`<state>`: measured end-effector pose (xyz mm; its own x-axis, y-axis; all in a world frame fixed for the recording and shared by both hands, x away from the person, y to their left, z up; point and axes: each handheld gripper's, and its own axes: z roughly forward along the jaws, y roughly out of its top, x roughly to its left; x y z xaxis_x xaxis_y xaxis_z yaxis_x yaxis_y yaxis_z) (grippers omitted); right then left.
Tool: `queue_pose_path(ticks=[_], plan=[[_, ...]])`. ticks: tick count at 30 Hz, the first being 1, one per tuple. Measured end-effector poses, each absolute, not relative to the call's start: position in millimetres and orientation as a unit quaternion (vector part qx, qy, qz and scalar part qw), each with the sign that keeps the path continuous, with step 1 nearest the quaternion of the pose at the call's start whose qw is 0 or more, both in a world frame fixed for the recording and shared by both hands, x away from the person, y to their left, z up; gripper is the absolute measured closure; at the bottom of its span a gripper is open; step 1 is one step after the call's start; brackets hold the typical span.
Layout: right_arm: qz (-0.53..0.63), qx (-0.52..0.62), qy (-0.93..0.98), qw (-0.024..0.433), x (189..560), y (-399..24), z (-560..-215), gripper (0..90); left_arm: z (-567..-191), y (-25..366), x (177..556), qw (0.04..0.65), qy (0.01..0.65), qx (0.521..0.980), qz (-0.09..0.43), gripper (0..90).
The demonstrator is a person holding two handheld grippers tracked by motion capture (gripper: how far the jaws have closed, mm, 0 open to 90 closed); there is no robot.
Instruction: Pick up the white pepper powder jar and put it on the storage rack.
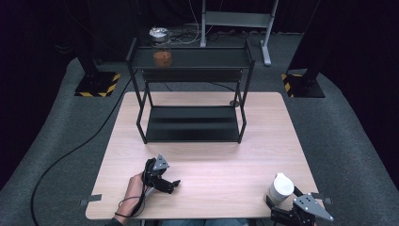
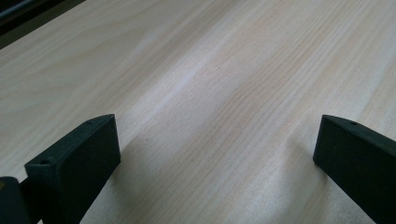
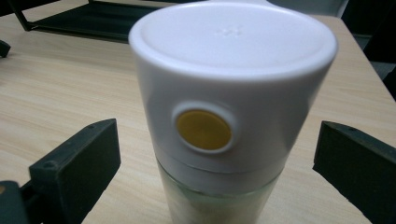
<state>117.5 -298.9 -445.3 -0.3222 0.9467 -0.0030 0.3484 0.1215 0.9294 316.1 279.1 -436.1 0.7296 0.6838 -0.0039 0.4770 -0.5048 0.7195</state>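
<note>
Resting on a light wood desk over grey carpet, dark room; black shelf rack beyond both claws. Right claw spread around white-capped bottle, not touching. Left claw spread, empty.

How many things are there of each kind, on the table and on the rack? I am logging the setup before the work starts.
White-capped bottles: 1, the bottle standing on the table between the jaws of the right gripper.
Jars with brown contents: 1, the jar on the rack's top shelf.
Black racks: 1, the rack.
Grippers: 2, counting the left gripper.
Total: 5.
</note>
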Motion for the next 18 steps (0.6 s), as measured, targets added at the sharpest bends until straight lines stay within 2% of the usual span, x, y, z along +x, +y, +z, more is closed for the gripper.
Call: queue_pose_path(ticks=[18], plan=[[0.464,0.474,0.676,0.321,136.7,-299.4,-458.2,0.0,-436.5,277.4,310.9,0.363,0.349,0.851,0.148,0.2]])
